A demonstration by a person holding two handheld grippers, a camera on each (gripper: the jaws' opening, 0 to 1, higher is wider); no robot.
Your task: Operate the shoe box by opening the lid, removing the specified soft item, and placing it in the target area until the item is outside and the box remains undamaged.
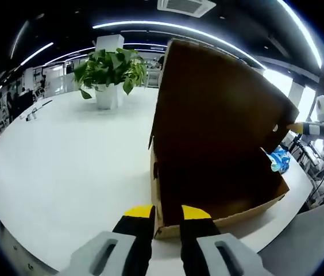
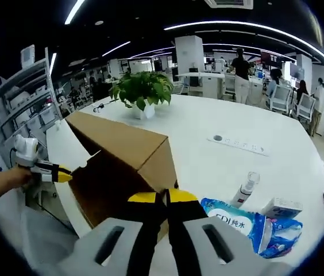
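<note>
The brown cardboard shoe box (image 1: 225, 218) stands on the white table with its lid (image 1: 219, 109) raised steeply, and its inside is too dark to show any item. My left gripper (image 1: 166, 214) straddles the box's near corner wall, jaws closed onto it. My right gripper (image 1: 294, 127) pinches the lid's far edge. In the right gripper view, my right gripper (image 2: 164, 196) is shut on the lid's rim and the lid's top (image 2: 122, 141) slopes away. The left gripper (image 2: 65, 176), held by a hand, meets the box's low edge at the left.
A potted plant (image 1: 110, 69) (image 2: 142, 89) stands mid-table. To the right of the box lie a blue tissue pack (image 2: 242, 224), a spray bottle (image 2: 245, 188) and a small white carton (image 2: 281, 207). The round white table (image 1: 64, 155) ends close by. People and chairs are far behind.
</note>
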